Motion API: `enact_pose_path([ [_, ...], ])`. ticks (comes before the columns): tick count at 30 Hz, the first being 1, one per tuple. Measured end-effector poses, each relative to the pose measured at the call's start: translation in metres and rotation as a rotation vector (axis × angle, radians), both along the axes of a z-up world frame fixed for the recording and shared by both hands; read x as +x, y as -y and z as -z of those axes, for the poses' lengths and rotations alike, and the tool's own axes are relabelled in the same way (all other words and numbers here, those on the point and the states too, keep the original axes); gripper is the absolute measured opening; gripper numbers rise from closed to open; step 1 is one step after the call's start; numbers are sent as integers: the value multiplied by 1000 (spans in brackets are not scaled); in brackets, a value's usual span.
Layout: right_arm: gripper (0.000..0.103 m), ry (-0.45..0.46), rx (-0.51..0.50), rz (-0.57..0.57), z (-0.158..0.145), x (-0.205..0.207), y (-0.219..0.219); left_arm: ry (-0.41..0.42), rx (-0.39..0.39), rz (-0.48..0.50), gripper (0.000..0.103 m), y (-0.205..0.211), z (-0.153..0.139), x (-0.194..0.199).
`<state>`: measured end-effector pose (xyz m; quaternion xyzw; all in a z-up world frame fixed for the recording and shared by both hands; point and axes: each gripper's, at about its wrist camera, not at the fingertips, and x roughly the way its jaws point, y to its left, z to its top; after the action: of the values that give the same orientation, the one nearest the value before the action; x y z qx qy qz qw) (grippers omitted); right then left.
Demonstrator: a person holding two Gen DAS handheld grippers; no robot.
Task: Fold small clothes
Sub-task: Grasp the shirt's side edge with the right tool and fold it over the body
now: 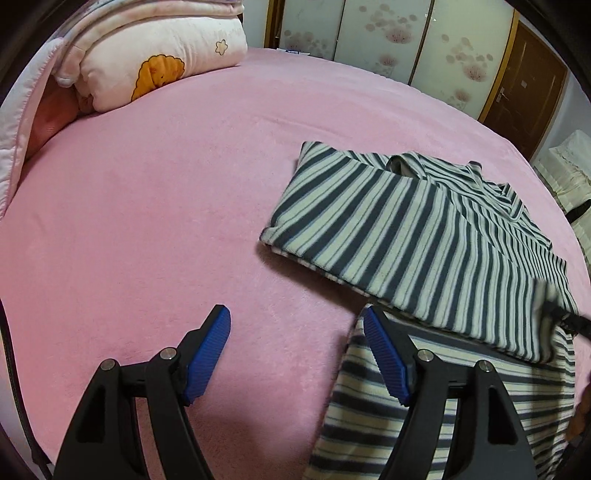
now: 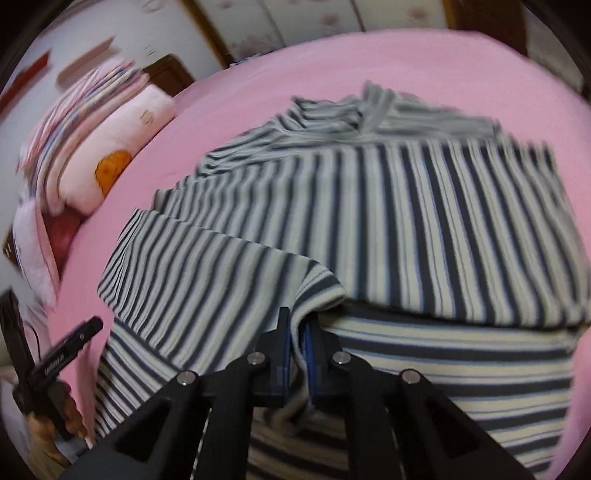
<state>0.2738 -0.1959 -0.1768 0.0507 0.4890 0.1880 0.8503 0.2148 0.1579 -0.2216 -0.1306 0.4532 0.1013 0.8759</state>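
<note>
A navy-and-cream striped shirt (image 1: 413, 229) lies partly folded on the pink bed (image 1: 166, 206), right of centre in the left wrist view. My left gripper (image 1: 295, 325) is open and empty, hovering over the bed beside the shirt's near edge; its right finger overlaps the cloth. In the blurred right wrist view my right gripper (image 2: 297, 328) is shut on a fold of the striped shirt (image 2: 424, 221), holding the edge lifted over the lower layer. The left gripper's tip shows in the right wrist view (image 2: 70, 354) at the lower left.
A pink pillow and folded quilts (image 1: 155, 55) are stacked at the far left of the bed. Sliding floral wardrobe doors (image 1: 406, 33) and a brown door (image 1: 524, 88) stand behind. The bed's right edge (image 1: 576, 236) is close to the shirt.
</note>
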Motion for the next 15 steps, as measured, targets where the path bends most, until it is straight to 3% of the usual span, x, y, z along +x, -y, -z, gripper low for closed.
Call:
enact_pose_path([
  [7,7,192,-20,-87,-97,8,-24,29,-66,-7,73,9,3,10],
  [15,6,409,0,-260,-211,22,-99,79,-109,-14,73,17,-6,7],
])
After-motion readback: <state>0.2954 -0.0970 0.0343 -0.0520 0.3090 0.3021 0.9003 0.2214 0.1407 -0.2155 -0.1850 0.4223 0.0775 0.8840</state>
